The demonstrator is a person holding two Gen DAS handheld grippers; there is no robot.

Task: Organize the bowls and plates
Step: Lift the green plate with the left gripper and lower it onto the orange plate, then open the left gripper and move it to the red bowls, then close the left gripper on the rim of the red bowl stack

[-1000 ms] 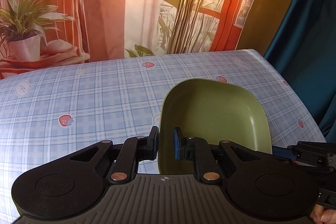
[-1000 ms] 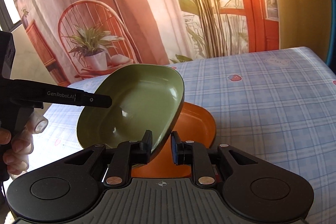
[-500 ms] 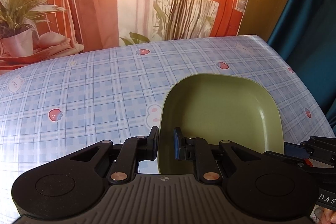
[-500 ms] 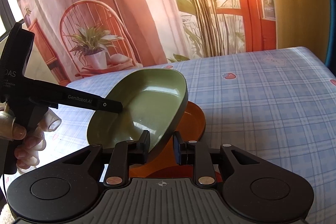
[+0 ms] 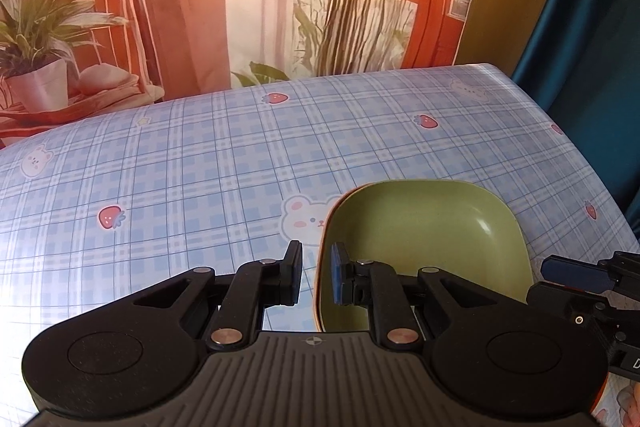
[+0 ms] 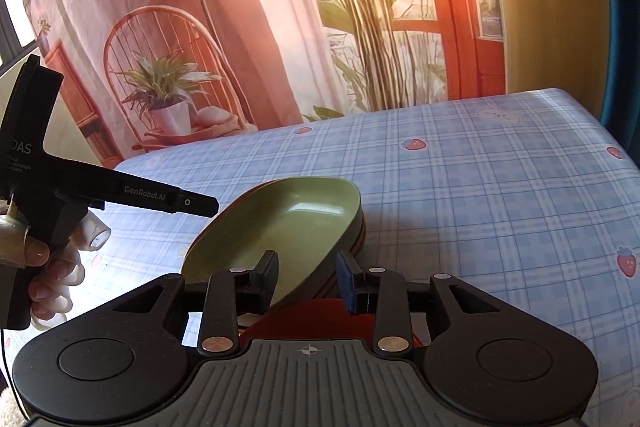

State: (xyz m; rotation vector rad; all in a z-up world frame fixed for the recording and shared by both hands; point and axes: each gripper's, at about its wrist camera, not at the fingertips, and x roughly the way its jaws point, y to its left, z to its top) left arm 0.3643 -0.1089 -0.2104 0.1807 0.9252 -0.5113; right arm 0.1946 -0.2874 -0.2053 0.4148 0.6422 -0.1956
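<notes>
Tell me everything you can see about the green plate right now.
The green plate is olive, rounded-square, with a shallow raised wall and a glossy, smooth finish like glazed ceramic or melamine. It looks empty and sits nested on an orange plate, whose edge peeks out beneath, on the checked tablecloth. The right gripper straddles its near rim with jaws apart. The left gripper straddles its left rim, also open. No pad clearly touches it.
</notes>
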